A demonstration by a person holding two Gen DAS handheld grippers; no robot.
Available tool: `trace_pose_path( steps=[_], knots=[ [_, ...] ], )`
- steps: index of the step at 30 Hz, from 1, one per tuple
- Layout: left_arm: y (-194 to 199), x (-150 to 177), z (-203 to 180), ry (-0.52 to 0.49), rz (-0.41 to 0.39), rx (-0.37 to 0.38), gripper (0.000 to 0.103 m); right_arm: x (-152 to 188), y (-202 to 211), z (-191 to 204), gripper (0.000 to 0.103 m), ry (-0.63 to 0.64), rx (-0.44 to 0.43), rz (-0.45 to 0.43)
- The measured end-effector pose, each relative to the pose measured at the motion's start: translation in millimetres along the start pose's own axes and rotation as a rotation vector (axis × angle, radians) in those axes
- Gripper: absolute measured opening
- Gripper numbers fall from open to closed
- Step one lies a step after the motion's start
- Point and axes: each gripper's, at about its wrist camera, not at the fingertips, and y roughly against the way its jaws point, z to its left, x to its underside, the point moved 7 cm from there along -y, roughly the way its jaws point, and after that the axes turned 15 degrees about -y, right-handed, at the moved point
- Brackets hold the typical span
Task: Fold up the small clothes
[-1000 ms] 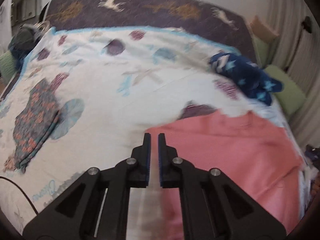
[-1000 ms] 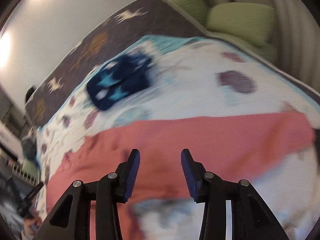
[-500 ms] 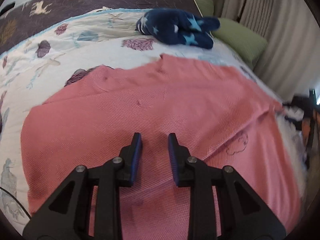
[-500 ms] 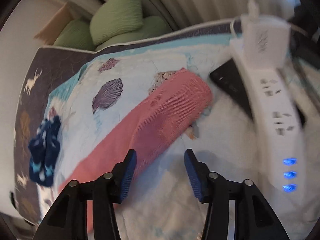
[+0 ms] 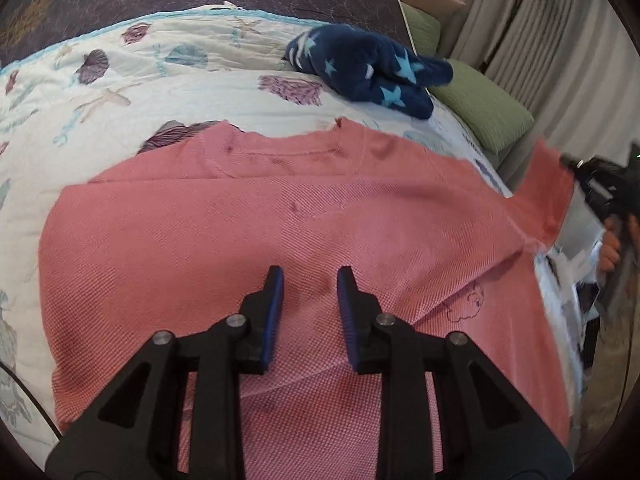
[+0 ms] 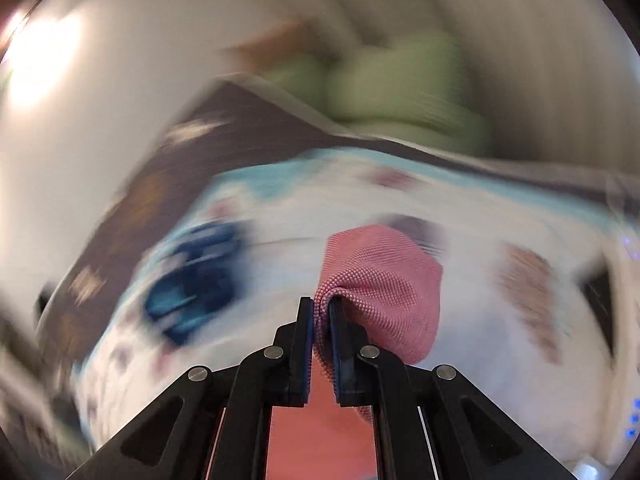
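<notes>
The coral-pink waffle-knit shirt lies spread flat on the seashell-print quilt, no fold made yet. The right gripper pinches its sleeve end, lifted off the quilt; the left gripper, narrowly parted and empty, hovers over the shirt's middle

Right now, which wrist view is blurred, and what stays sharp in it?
Right wrist view: heavy motion smear over the bedspread and green pillows; only the right claw and its pinched pink shirt read sharp. Left wrist view: mostly crisp, blurred only at the right edge.
</notes>
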Motion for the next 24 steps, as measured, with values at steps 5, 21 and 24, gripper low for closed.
trace_pose_path(
  steps=[5, 21, 24],
  knots=[
    [19.9, 6.6, 18.3, 0.102, -0.034, 0.032, 0.040, 129.1, 16.3, 128.1, 0.022, 0.466, -0.273, 0.199],
    [14.1, 14.1, 1.3, 0.092, 0.023, 0.139, 0.057, 213.7, 8.2, 76.1, 0.051, 0.552, -0.098, 0.423],
    [-9.3, 6.8, -10.5, 0.063, 0.064, 0.143, 0.005, 200.1, 7.3, 68.4, 0.052, 0.535, -0.062, 0.395]
  ],
)
